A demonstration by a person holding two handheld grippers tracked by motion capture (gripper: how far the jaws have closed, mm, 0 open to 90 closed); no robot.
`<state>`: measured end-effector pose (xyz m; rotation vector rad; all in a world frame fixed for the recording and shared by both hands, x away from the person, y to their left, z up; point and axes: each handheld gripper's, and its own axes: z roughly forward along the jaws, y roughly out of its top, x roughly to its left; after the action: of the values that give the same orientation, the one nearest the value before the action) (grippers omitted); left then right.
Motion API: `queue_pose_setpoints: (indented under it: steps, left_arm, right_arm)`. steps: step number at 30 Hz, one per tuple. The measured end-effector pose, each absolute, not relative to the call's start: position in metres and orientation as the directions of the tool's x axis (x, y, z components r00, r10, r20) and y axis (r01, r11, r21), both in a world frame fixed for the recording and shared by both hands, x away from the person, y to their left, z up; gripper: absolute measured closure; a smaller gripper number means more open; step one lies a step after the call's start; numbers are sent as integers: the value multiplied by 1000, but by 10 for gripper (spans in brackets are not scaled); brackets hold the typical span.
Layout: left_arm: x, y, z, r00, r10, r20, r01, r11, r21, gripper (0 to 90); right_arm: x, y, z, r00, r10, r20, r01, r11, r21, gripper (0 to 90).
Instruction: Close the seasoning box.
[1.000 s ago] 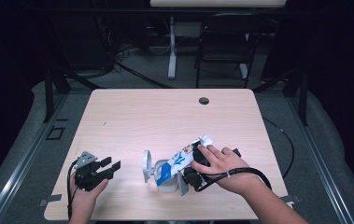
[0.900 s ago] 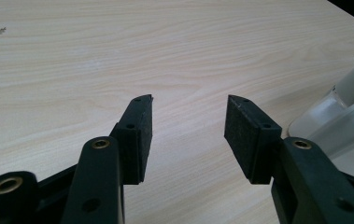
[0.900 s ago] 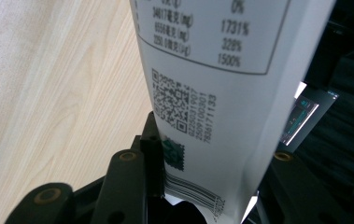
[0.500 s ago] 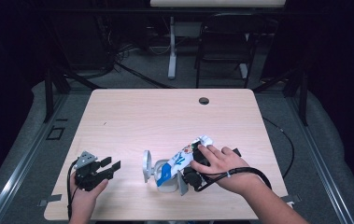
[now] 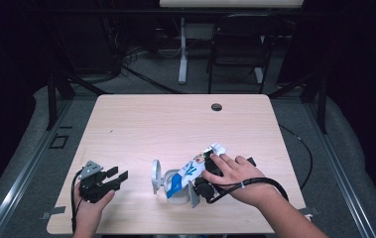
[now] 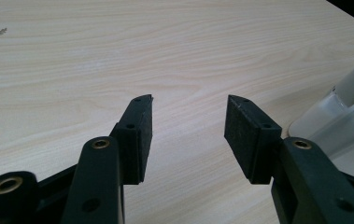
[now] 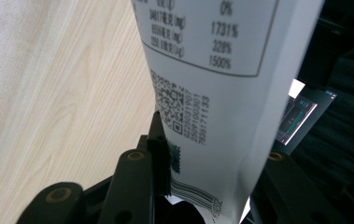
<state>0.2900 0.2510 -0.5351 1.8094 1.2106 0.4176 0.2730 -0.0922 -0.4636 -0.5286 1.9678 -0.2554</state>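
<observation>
A white pouch with blue print (image 5: 191, 169) lies tilted across a white stand with a round disc (image 5: 159, 179) near the table's front edge. My right gripper (image 5: 200, 183) sits under the person's right hand (image 5: 232, 173), shut on the pouch. In the right gripper view the pouch (image 7: 212, 60) shows a nutrition table and a QR code, and it is pinched between the jaws of the right gripper (image 7: 212, 156). My left gripper (image 5: 112, 178) rests at the front left, open and holding nothing. In the left gripper view, the left gripper (image 6: 191, 116) stands over bare wood, with the white stand (image 6: 347, 112) at the right edge.
The light wooden table (image 5: 175, 124) has a dark cable hole (image 5: 217, 107) near its back edge. A black cable (image 5: 255, 182) loops over the right wrist. A chair (image 5: 237, 49) and a table leg (image 5: 182, 49) stand on the dark floor behind.
</observation>
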Motion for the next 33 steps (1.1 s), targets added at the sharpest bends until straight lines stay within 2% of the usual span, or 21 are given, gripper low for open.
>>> queue_pose_setpoints:
  steps: [33]
  left_arm:
    - [290,251,-535,464,865,-189,564,-124,817,519]
  right_arm:
    - [272,-93,-463,-374,-463,-804,-254,885,-391,735]
